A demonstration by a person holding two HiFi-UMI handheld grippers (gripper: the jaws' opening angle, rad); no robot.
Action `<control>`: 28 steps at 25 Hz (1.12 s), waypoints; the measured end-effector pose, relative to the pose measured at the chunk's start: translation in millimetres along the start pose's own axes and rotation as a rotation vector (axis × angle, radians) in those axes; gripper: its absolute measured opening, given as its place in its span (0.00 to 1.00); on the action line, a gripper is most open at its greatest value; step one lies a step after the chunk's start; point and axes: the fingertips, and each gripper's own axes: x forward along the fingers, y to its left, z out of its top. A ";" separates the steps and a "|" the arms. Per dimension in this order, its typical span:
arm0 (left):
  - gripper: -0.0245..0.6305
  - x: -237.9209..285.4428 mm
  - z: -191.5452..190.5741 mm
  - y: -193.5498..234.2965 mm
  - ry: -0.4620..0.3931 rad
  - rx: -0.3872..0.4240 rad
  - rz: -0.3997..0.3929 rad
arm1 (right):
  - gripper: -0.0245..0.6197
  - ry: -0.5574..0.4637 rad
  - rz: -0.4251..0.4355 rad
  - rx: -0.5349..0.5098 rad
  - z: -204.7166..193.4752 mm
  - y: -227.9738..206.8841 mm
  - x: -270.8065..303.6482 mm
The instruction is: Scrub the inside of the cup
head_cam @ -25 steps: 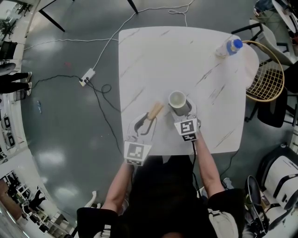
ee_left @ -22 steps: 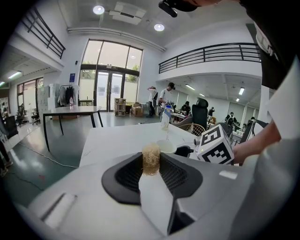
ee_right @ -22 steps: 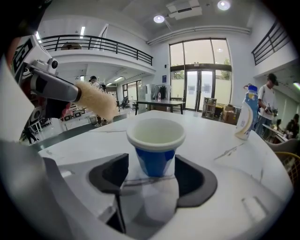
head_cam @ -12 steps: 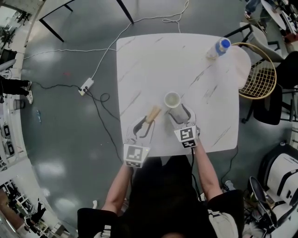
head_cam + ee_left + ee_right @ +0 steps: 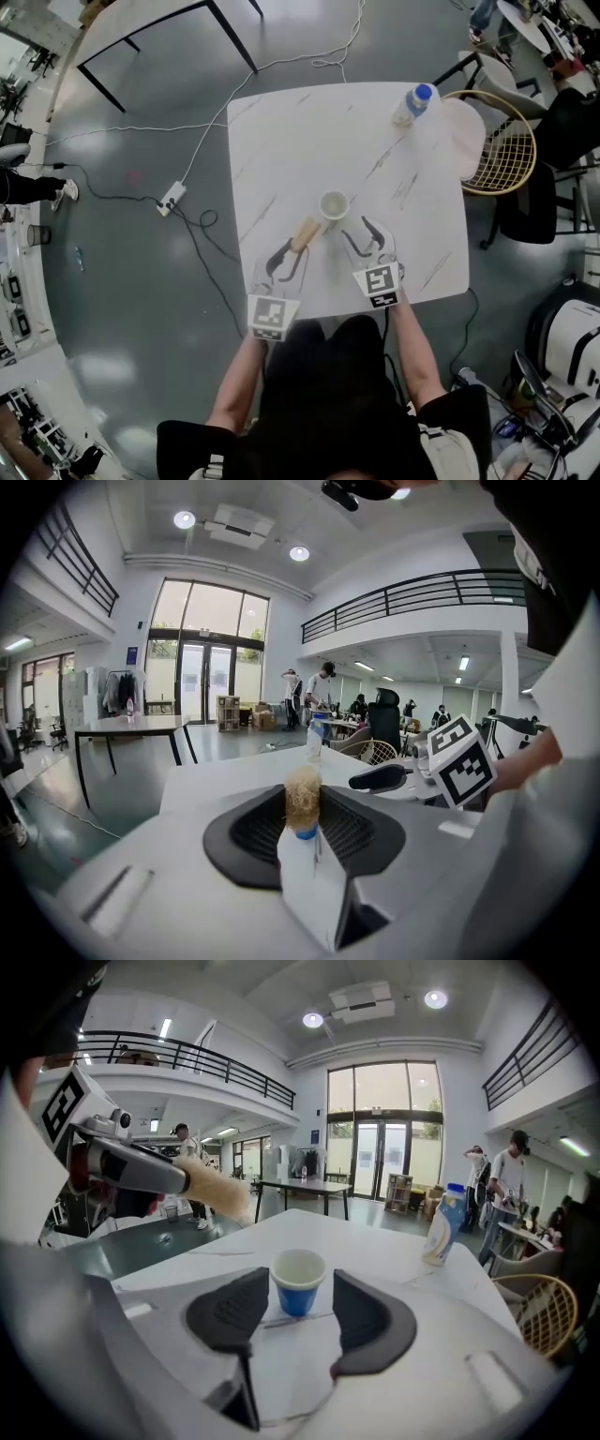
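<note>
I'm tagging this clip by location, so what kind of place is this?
Probably a big open office or lab hall, not a kitchen: an upper gallery with railings, tall glass entrance doors, and people working in the background beyond the white table.

We're off it: the right gripper (image 5: 355, 228) has pulled back from the cup (image 5: 334, 204) (it sat between those jaws a moment ago), and the jaws, now empty, have just been closing.

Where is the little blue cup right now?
In the head view, the cup stands upright near the middle of the white table, just right of the fuzzy tip of the brush.
</note>
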 end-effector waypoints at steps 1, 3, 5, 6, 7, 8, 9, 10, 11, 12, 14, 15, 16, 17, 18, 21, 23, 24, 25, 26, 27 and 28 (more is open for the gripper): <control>0.22 -2.1 2.7 -0.7 -0.005 0.005 0.000 | 0.36 -0.012 -0.007 -0.003 6.6 -1.0 -5.2; 0.22 -7.5 10.6 -2.1 -0.017 0.021 -0.002 | 0.30 -0.037 -0.027 -0.012 20.1 -2.7 -15.8; 0.22 -11.7 17.5 -3.6 -0.027 0.038 -0.007 | 0.25 -0.065 -0.057 -0.027 33.3 -5.2 -26.3; 0.22 -13.2 19.4 -4.3 -0.029 0.045 -0.010 | 0.23 -0.077 -0.070 -0.034 39.4 -6.3 -31.3; 0.22 -14.6 21.1 -4.8 -0.030 0.053 -0.013 | 0.21 -0.090 -0.079 -0.039 45.2 -6.9 -36.1; 0.22 -16.0 24.8 -5.1 -0.037 0.060 -0.012 | 0.20 -0.102 -0.084 -0.041 51.0 -6.8 -40.6; 0.22 -17.5 32.1 -5.5 -0.052 0.068 -0.010 | 0.19 -0.115 -0.086 -0.041 57.0 -6.4 -45.0; 0.22 -19.1 41.4 -6.2 -0.070 0.075 -0.009 | 0.19 -0.127 -0.088 -0.039 63.1 -5.9 -49.2; 0.22 -20.8 49.7 -6.9 -0.084 0.081 -0.008 | 0.18 -0.140 -0.090 -0.034 69.5 -5.6 -53.3; 0.22 -22.5 56.1 -7.3 -0.095 0.086 -0.007 | 0.17 -0.154 -0.092 -0.028 75.9 -5.4 -57.4; 0.22 -25.5 64.9 -7.3 -0.110 0.088 -0.008 | 0.15 -0.186 -0.102 -0.016 89.1 -6.0 -66.4; 0.22 -26.6 68.5 -7.3 -0.115 0.090 -0.009 | 0.13 -0.202 -0.108 -0.010 95.4 -6.7 -71.1; 0.22 -27.5 71.5 -7.3 -0.118 0.095 -0.010 | 0.11 -0.218 -0.113 -0.005 100.8 -7.6 -75.6; 0.22 -28.0 73.7 -7.7 -0.120 0.103 -0.011 | 0.09 -0.231 -0.119 0.001 105.0 -8.9 -80.2; 0.22 -27.9 74.6 -8.5 -0.122 0.111 -0.012 | 0.08 -0.241 -0.124 0.007 107.8 -10.8 -84.8; 0.22 -29.1 77.9 -12.1 -0.134 0.124 -0.014 | 0.05 -0.258 -0.144 0.017 112.4 -17.2 -97.8; 0.22 -33.5 81.1 -11.7 -0.144 0.129 -0.013 | 0.05 -0.263 -0.157 0.019 114.0 -18.0 -103.4; 0.22 -36.2 81.8 -11.1 -0.150 0.130 -0.012 | 0.05 -0.265 -0.162 0.019 114.2 -17.5 -105.8; 0.22 -39.1 83.3 -10.7 -0.157 0.129 -0.009 | 0.04 -0.266 -0.166 0.018 114.1 -16.9 -108.2; 0.22 -42.0 85.9 -10.6 -0.165 0.126 -0.007 | 0.04 -0.266 -0.169 0.017 113.8 -16.3 -110.6; 0.22 -45.0 88.8 -10.4 -0.172 0.122 -0.004 | 0.04 -0.266 -0.170 0.014 113.4 -15.7 -112.8; 0.22 -48.0 89.9 -9.6 -0.174 0.119 -0.002 | 0.04 -0.266 -0.171 0.011 113.2 -14.7 -114.9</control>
